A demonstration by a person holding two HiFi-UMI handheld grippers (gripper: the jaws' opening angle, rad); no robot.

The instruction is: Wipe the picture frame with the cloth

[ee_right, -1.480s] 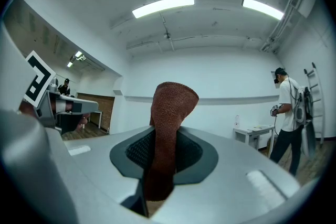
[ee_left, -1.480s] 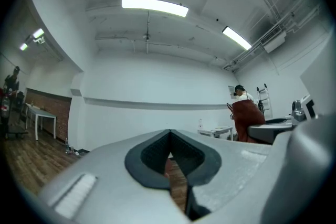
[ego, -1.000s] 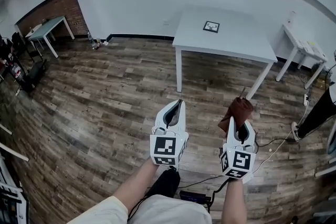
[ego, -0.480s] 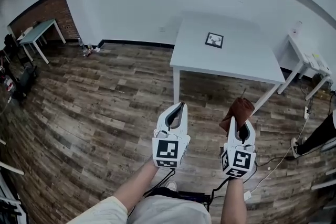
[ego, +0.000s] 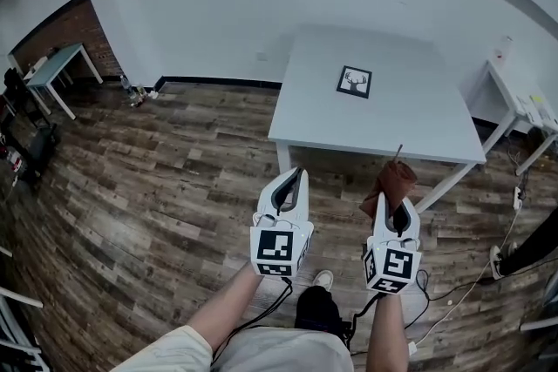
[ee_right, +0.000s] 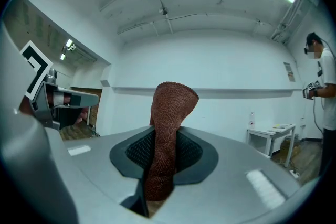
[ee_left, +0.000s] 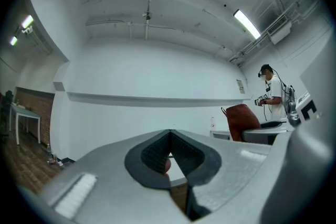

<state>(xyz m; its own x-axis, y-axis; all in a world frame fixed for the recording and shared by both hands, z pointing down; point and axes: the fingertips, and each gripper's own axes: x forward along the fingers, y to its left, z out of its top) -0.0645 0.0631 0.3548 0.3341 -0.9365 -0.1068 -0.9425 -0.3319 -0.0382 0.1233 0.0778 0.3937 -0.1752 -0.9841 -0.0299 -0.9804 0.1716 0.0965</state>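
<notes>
Right gripper [ego: 397,205] is pinching the cloth [ego: 392,181], short of the table [ego: 392,125]; left gripper [ego: 291,180] is hanging closed, empty. Cloth: rust-brown knit, soft, floppy, light. Frame [ego: 354,82] is lying flat mid-table, black-edged, pale picture; probably light and slidable, so brace one edge.

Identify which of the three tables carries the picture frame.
The large white table straight ahead: the picture frame lies on its top. The small table by the brick wall and the side table at right show none.
</notes>
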